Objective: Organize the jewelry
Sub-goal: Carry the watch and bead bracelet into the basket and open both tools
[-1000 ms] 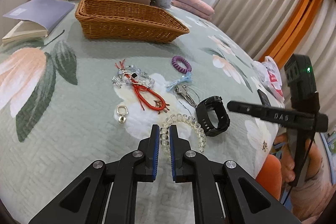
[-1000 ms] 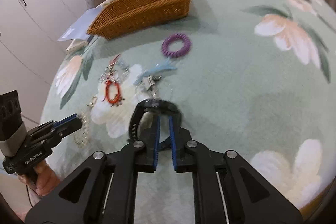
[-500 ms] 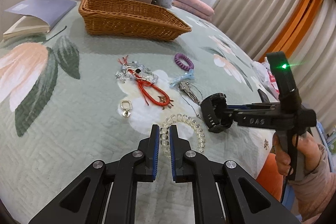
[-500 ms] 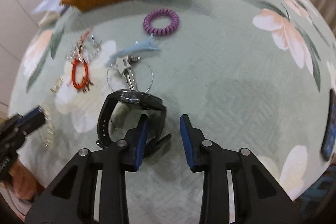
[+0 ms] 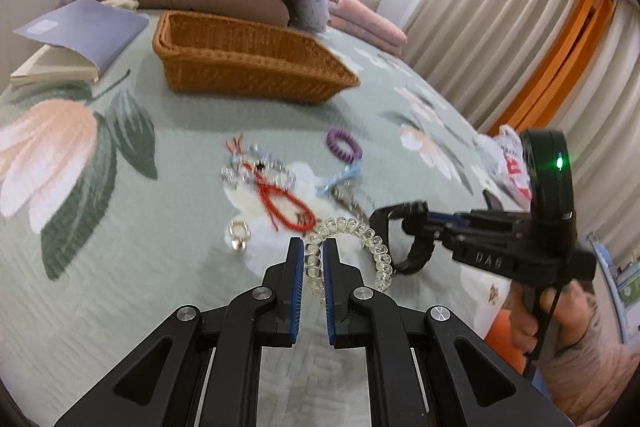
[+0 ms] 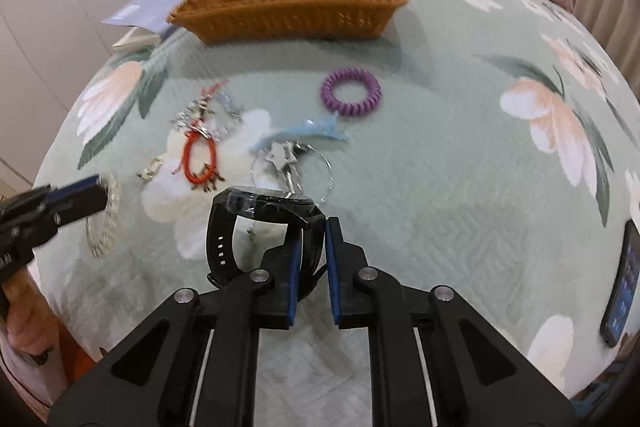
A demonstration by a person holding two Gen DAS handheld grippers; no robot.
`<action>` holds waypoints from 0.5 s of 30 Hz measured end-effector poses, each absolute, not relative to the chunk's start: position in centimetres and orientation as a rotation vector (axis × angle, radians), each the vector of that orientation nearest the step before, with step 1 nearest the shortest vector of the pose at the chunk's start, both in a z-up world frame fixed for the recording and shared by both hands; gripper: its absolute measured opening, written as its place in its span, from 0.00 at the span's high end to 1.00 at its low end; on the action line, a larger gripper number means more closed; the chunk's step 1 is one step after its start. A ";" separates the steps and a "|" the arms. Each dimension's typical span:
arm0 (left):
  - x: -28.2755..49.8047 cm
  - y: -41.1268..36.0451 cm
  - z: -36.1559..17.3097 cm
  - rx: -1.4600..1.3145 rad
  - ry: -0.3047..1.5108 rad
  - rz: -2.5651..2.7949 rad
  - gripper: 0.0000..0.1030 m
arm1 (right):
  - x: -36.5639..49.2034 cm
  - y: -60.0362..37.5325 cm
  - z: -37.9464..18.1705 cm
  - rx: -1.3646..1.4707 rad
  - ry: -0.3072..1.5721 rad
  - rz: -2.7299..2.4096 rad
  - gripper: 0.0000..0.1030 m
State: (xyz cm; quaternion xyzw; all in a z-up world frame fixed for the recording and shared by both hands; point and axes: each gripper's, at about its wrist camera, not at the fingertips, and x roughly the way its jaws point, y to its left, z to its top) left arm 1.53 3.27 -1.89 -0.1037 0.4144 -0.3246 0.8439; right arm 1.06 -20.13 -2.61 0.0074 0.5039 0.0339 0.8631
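My left gripper (image 5: 313, 243) is shut on a clear bead bracelet (image 5: 360, 229) that lies on the flowered bedspread. In the right wrist view the right gripper (image 6: 313, 227) has its jaws closing on the strap of a black watch (image 6: 260, 205), which stands on edge with its face tilted up. The left wrist view shows the same watch (image 5: 416, 259) at the right gripper's tip (image 5: 412, 227). A wicker basket (image 5: 248, 75) sits further back on the bed and shows nothing inside.
Loose pieces lie between the grippers and the basket: a purple coil hair tie (image 6: 351, 93), a blue clip (image 6: 304, 133), a star keyring (image 6: 284, 155), a red cord bracelet (image 6: 200, 159), a small gold charm (image 6: 150, 169). A phone (image 6: 622, 291) lies at the right edge, a book (image 5: 76, 39) back left.
The right gripper opened, shifted over the watch's strap and closed on it, tipping the watch onto its edge. The left gripper kept its hold on the bead bracelet.
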 end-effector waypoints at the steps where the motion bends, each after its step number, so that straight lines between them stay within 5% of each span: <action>1: 1.7 3.4 -1.6 -0.218 0.872 -0.679 0.91 | 0.8 -20.2 -2.5 0.022 1.051 0.077 0.90; 15: 10.8 2.6 5.3 -0.164 0.777 -0.565 0.91 | 7.6 -20.7 5.6 0.067 0.836 0.114 0.90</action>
